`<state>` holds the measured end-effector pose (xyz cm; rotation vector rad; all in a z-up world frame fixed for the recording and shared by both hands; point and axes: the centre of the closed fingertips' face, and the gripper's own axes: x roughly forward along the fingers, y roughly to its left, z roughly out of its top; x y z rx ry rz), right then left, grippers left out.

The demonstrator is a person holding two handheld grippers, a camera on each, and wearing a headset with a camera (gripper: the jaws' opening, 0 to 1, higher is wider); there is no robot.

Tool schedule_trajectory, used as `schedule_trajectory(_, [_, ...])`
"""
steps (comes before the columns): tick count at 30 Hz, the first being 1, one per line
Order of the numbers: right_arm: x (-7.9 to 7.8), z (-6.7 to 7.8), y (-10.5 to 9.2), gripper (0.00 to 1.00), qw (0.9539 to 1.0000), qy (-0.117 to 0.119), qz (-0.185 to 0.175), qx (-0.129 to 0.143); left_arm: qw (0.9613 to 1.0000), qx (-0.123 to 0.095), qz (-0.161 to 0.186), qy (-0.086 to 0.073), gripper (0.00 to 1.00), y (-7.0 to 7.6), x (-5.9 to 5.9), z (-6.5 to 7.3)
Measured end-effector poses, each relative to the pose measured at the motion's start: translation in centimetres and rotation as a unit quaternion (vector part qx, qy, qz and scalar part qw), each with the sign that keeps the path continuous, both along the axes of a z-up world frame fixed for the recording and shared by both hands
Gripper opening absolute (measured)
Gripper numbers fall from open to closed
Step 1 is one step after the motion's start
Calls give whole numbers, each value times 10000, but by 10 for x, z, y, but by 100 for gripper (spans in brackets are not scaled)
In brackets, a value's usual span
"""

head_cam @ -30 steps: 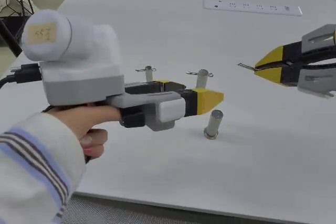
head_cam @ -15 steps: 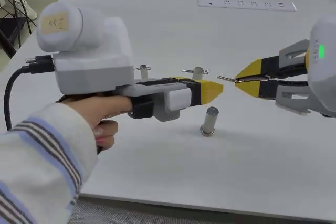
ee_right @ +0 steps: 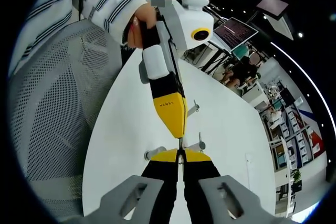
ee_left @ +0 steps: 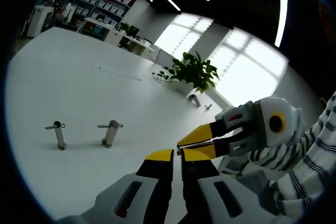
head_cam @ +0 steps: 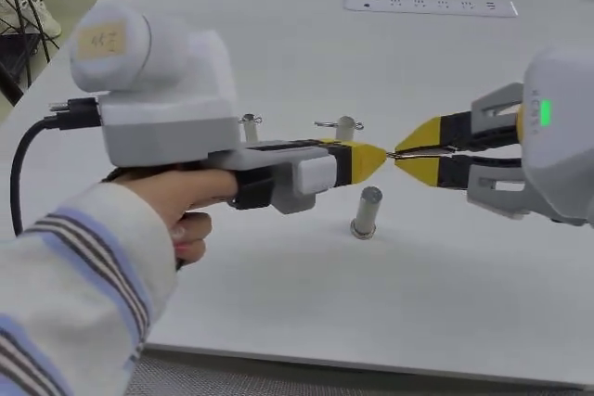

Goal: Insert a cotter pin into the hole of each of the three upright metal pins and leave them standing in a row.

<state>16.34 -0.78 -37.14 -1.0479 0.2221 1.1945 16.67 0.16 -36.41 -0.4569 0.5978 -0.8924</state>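
A thin cotter pin (head_cam: 391,155) is held level above the table between two grippers that meet tip to tip. My right gripper (head_cam: 399,155) is shut on one end (ee_right: 180,153). My left gripper (head_cam: 383,156) has its jaws drawn close around the other end (ee_left: 178,150). Two upright metal pins (head_cam: 249,126) (head_cam: 346,127) stand side by side behind the grippers, each with a cotter pin through its top (ee_left: 55,126) (ee_left: 111,125). A third upright pin (head_cam: 366,212) stands nearer me, below the grippers, with nothing through it.
A white power strip (head_cam: 431,6) lies at the far side of the white table (head_cam: 278,25). A black cable (head_cam: 23,169) trails from the left gripper over the table's left edge. Chair legs stand on the floor at the far left.
My right gripper has carried the cotter pin leftward until its tip meets the left gripper's. The left jaws have drawn closer together. The three upright pins have not moved.
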Motion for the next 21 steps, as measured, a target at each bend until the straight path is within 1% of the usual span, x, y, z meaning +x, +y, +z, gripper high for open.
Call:
schedule_trajectory(11, [-5,1,5,0,10000,-19,88,-17,9999,-18,-49,87,0,-1,-2,-2])
schedule_trajectory(14, [-7,2,6,0,9999,-21,117,-6,9999,26,-158,14,0,0,-4,-2])
schedule_trajectory(15, [-7,2,6,0,9999,-40,121,-12,9999,13,-127,43,0,1,-4,-1])
schedule_trajectory(16, [-6,2,6,0,9999,-52,121,-15,9999,-39,-96,136,0,1,-4,-1])
schedule_trajectory(17, [-6,2,5,0,9999,-55,118,-13,9999,-54,-76,146,0,1,-4,-1])
schedule_trajectory(18, [-6,2,5,0,9999,-51,111,-4,9999,-48,-79,133,0,1,-4,-1])
schedule_trajectory(21, [-7,1,5,0,9999,-49,111,-4,9998,78,-157,12,0,0,-6,0])
